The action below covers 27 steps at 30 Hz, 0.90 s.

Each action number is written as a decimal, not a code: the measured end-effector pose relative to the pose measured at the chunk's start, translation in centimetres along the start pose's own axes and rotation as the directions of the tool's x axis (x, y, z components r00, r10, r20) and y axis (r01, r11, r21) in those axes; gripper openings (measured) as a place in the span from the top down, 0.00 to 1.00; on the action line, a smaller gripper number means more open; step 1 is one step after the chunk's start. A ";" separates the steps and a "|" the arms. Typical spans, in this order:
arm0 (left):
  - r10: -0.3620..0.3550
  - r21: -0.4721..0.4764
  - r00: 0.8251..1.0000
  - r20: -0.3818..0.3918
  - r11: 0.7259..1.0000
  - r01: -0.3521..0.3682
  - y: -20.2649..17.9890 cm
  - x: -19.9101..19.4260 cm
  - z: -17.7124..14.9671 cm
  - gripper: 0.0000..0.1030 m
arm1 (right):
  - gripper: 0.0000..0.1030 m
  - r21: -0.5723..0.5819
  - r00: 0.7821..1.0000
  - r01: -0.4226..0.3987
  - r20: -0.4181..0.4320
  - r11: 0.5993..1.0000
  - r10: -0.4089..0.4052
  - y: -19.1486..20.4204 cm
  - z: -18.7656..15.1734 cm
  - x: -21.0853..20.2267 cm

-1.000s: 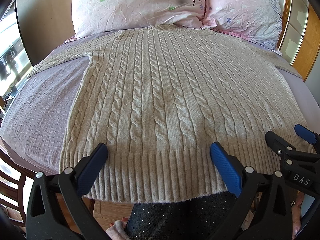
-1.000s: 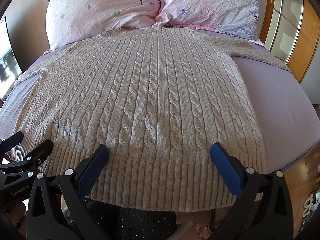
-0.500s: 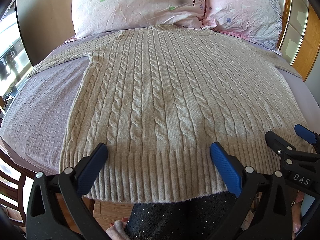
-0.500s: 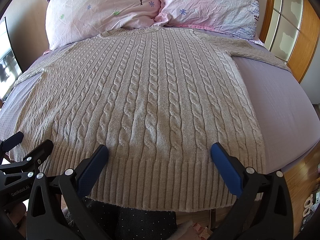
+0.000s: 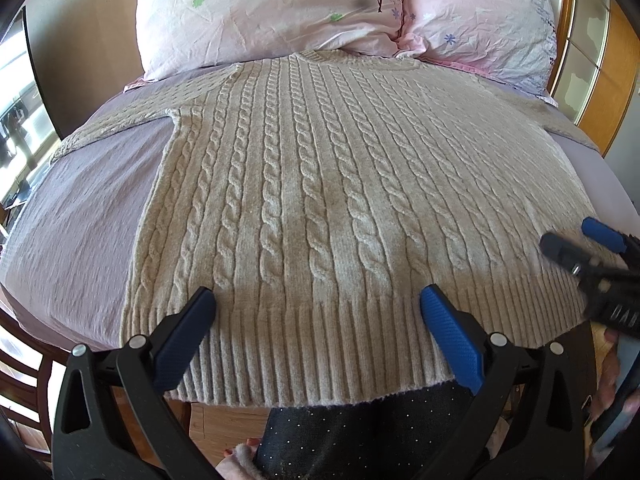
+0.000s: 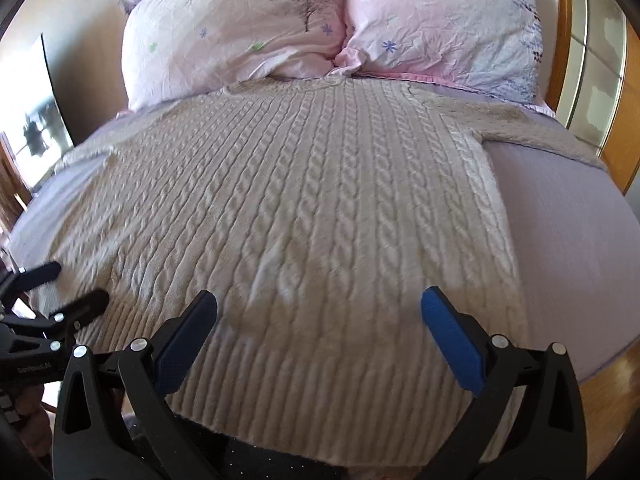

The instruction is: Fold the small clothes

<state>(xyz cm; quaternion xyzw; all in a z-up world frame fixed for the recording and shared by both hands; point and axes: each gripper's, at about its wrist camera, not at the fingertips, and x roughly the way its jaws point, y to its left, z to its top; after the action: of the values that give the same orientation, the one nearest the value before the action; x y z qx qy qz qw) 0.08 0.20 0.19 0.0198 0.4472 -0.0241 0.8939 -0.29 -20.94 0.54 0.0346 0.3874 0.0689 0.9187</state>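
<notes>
Sweater [image 5: 320,200] lies flat on bed [image 5: 80,220], neckline at far end touching two pillows [image 5: 260,12] side by side. Sleeves spread left and right. Hem at near edge, overhanging. Left gripper [image 5: 316,304] and right gripper [image 6: 320,304] above hem, jaws apart, left of right.

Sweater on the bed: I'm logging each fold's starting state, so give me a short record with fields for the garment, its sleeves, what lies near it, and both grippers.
garment: beige cable-knit sweater, spread flat, unfolded
hem: ribbed edge nearest the cameras, overhanging the bed's near edge
sleeves: left sleeve and right sleeve both stretched outward
surface: lavender bed sheet
at collar: two pink pillows
left gripper: open, fingers over the hem, holding nothing
right gripper: open, over the hem, holding nothing; this view is blurred
</notes>
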 end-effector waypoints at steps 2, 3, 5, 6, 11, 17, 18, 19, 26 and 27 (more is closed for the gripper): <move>-0.014 -0.003 1.000 0.001 1.000 0.014 0.5 -0.1 0.4 0.02 | 0.01 0.145 0.997 -0.050 0.065 0.988 0.041 -5.7 2.2 -0.8; -0.020 -0.017 1.000 0.021 1.000 0.020 1.0 -0.3 1.0 0.02 | 0.01 0.210 0.995 -0.062 0.094 0.976 0.044 -8.5 3.2 -0.9; -0.025 -0.051 0.996 0.084 0.998 0.029 2.4 -0.8 2.5 0.02 | 0.03 0.368 0.990 -0.053 0.139 0.928 0.001 -15.3 5.8 -1.2; -0.022 -0.064 0.993 0.114 0.997 0.030 2.9 -0.9 3.1 0.02 | 0.08 0.445 0.988 -0.030 0.148 0.895 -0.041 -19.2 7.1 -1.0; -0.040 -0.177 0.969 0.242 0.981 0.084 7.9 -1.0 7.0 0.02 | 0.44 0.683 0.980 0.068 0.092 0.727 -0.179 -32.8 10.9 1.8; -0.059 -0.358 0.960 0.274 0.920 0.158 14.8 1.1 10.1 0.02 | 0.60 0.837 0.970 0.126 0.008 0.532 -0.242 -42.0 11.6 6.4; -0.040 -0.387 0.963 0.266 0.911 0.144 15.9 1.4 10.5 0.02 | 0.61 0.846 0.968 0.116 0.021 0.520 -0.250 -42.6 11.7 6.9; -0.028 -0.409 0.965 0.262 0.902 0.137 16.8 1.7 10.8 0.02 | 0.63 0.853 0.964 0.119 0.024 0.508 -0.265 -43.1 11.8 7.1; 0.059 -0.529 0.969 0.242 0.844 0.080 23.7 2.4 11.6 0.03 | 0.92 0.827 0.949 0.075 0.113 0.558 -0.295 -43.1 13.0 7.5; 0.062 -0.551 0.970 0.236 0.830 0.081 24.8 2.5 11.6 0.07 | 0.92 0.782 0.942 0.065 0.158 0.620 -0.298 -41.4 14.2 6.6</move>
<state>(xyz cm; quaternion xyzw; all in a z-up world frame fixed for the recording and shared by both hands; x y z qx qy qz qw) 12.36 24.26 5.48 -0.2467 0.3217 0.1003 0.9086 18.61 -60.99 0.91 0.3899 0.2514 -0.2013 0.8627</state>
